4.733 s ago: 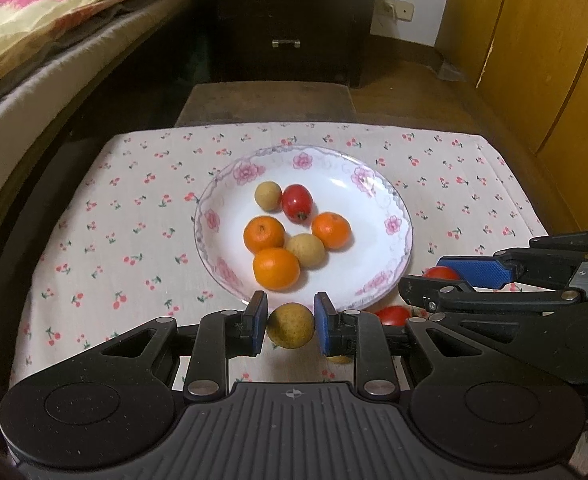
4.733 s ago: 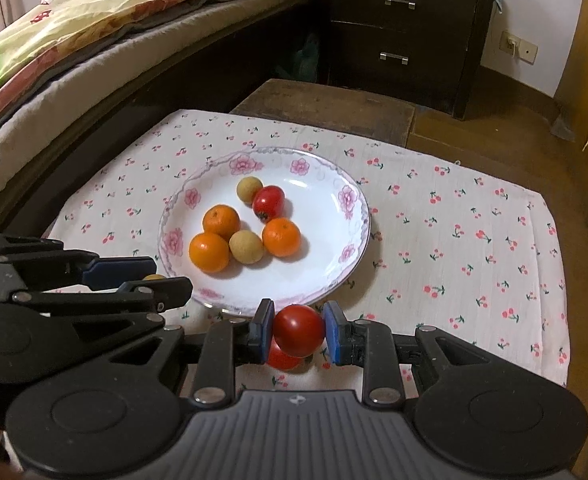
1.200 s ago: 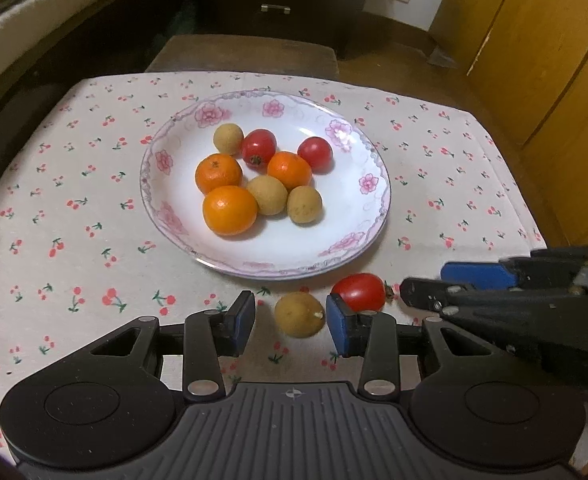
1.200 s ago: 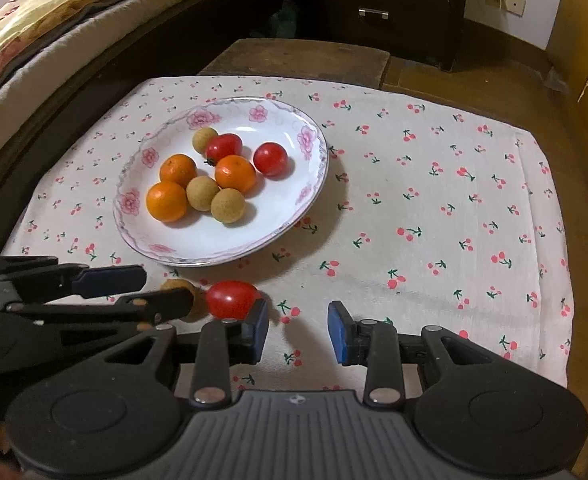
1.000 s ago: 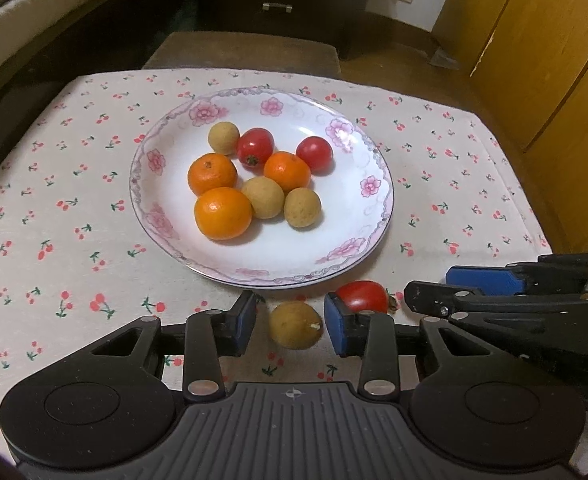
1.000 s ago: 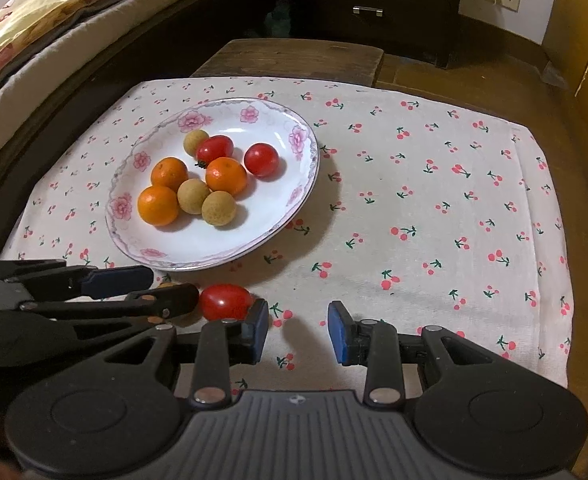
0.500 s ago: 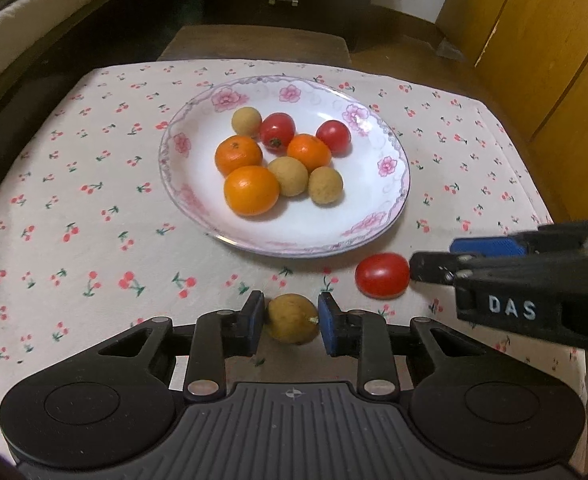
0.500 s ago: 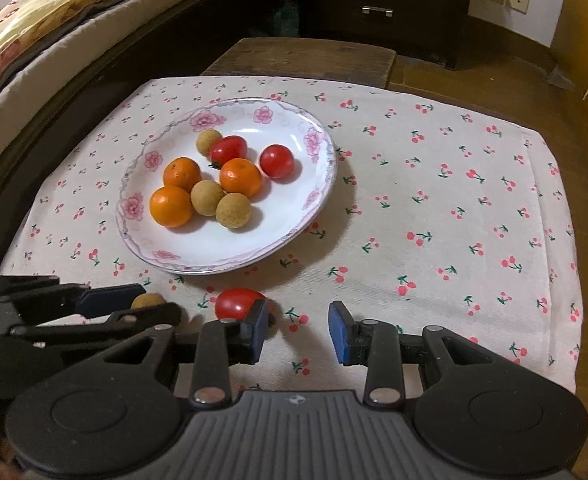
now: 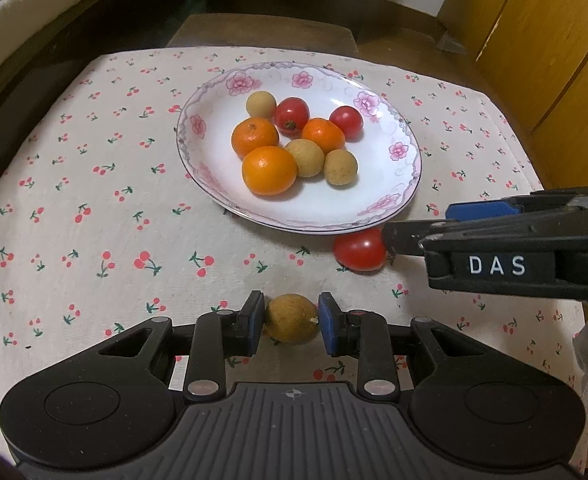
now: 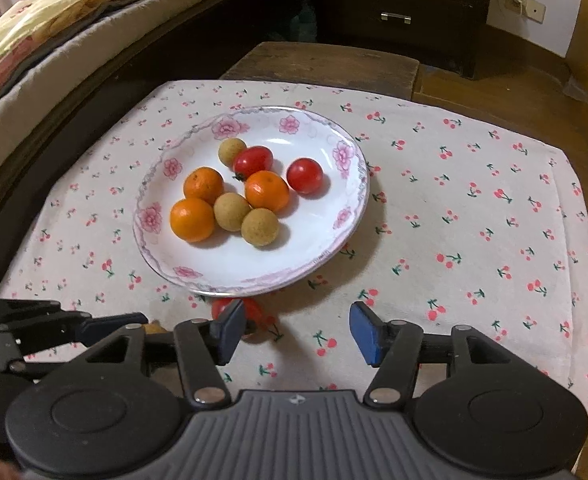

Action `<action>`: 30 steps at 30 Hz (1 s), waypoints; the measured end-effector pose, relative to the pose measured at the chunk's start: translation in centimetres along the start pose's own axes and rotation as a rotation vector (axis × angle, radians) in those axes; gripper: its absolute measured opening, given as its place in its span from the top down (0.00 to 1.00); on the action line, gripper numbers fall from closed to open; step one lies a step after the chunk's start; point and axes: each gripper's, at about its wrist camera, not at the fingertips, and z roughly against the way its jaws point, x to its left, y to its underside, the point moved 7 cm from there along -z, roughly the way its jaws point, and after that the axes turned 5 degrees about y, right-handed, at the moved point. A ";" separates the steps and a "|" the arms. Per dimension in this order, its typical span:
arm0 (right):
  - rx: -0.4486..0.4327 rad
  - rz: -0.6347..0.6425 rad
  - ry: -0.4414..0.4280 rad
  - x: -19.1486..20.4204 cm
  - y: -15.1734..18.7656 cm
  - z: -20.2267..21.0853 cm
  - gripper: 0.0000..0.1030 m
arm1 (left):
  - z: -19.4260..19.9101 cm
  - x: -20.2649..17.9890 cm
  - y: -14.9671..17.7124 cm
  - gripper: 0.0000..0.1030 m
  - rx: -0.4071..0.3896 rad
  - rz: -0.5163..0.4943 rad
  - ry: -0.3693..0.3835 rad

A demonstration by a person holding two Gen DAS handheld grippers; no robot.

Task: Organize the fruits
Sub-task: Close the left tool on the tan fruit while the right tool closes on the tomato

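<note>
A white floral plate (image 9: 398, 196) (image 10: 346, 224) holds several fruits: oranges, brown longans and red tomatoes. My left gripper (image 9: 290, 318) is shut on a brown longan (image 9: 290, 317) just above the cloth, near the plate's front edge. A loose red tomato (image 9: 358, 249) lies on the cloth by the plate's rim; in the right wrist view this tomato (image 10: 254, 310) is partly hidden behind my left finger. My right gripper (image 10: 294, 326) is open and empty, with the tomato at its left finger.
The table wears a cherry-print cloth (image 9: 94, 208) (image 10: 474, 216). A bed (image 10: 34, 40) runs along the left, a dark dresser (image 10: 406, 4) stands behind, and wooden cabinets (image 9: 542, 40) are at the right. A wooden stool (image 10: 326, 64) sits beyond the table's far edge.
My left gripper has closed on the longan. My right gripper has opened wider and stays beside the loose tomato. Both views have shifted a little relative to the plate.
</note>
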 end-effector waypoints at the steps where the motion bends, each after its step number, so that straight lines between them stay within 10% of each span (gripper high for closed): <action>1: 0.000 -0.002 -0.006 0.1 -0.1 0.1 0.44 | 0.1 0.0 0.0 0.63 -0.002 0.000 0.003; 30: 0.035 0.142 -0.021 2.5 0.8 -0.2 0.68 | 0.8 0.7 0.2 0.60 0.000 0.021 0.020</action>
